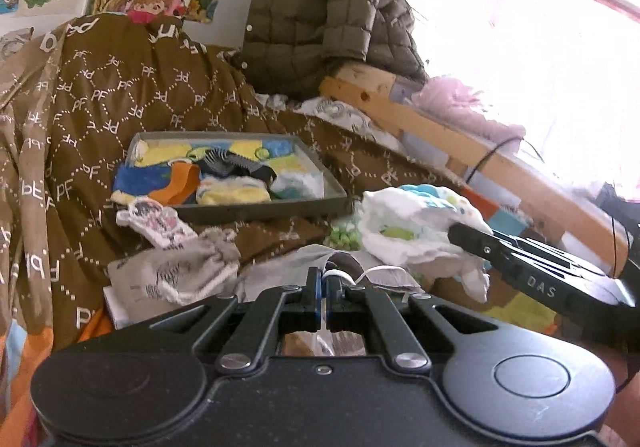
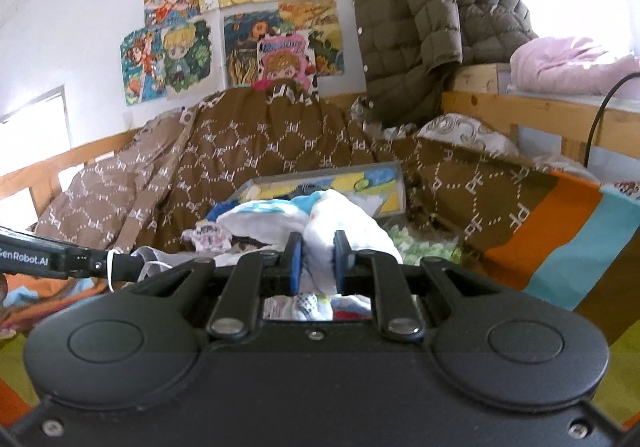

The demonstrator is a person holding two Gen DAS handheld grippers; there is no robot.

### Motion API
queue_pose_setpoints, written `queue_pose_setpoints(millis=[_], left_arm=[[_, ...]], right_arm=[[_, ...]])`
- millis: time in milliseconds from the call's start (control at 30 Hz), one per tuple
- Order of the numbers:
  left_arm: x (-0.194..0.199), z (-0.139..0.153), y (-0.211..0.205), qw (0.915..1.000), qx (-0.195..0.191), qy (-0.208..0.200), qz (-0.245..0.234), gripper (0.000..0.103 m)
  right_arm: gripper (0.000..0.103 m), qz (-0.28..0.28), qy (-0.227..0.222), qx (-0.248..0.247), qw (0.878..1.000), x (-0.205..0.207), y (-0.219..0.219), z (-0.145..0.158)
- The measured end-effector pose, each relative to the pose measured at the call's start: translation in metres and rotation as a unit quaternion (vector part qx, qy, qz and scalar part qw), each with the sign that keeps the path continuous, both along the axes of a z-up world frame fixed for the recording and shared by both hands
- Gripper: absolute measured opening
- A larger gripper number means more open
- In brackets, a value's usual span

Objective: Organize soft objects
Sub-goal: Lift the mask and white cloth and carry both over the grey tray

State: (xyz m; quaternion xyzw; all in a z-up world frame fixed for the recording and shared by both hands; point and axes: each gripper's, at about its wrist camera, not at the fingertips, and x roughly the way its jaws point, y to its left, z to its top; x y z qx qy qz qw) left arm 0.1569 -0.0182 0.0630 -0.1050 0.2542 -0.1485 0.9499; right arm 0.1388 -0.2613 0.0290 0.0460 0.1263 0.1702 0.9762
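Now the right gripper (image 2: 316,261) has its fingers clamped on a white cloth (image 2: 340,223) at centre frame; the left gripper (image 1: 323,289) pinches a white string (image 1: 376,271). Next, probably, the cloth goes up to the sock box (image 1: 256,207).

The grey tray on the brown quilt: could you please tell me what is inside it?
The grey tray holds small soft items in yellow, blue, orange, white and black stripes, probably socks. They overlap, so the tray floor and anything underneath are hidden.
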Motion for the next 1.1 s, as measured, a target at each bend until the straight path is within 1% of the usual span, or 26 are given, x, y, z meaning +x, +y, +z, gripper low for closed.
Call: queue_pose_setpoints(millis=[67,267,467,667,867,1033,1100], left_arm=[[0.007,0.005,0.003,1.0,0.0,-0.003,0.002,0.0],[0.036,0.02,0.016,0.9998,0.005,-0.015,0.01,0.0],[0.076,0.025,0.036,0.9995,0.01,-0.02,0.023,0.0],[0.121,0.023,0.062,0.9985,0.037,-0.019,0.037,0.0],[0.162,0.016,0.083,0.997,0.045,-0.027,0.057,0.0],[0.197,0.004,0.095,0.9958,0.041,-0.033,0.075,0.0],[0.211,-0.002,0.095,0.9954,0.039,-0.038,0.079,0.0]], right_arm=[[0.01,-0.003,-0.007,-0.001,1.0,0.003,0.0,0.005],[0.01,0.002,-0.025,0.004,1.0,0.03,0.004,0.022],[0.01,0.022,-0.048,-0.016,0.999,0.075,0.019,0.038],[0.01,0.044,-0.058,-0.038,0.997,0.129,0.037,0.045],[0.01,0.051,-0.044,-0.042,0.997,0.178,0.06,0.039],[0.01,0.048,-0.016,-0.037,0.998,0.207,0.072,0.029],[0.01,0.046,-0.003,-0.033,0.998,0.211,0.075,0.023]])
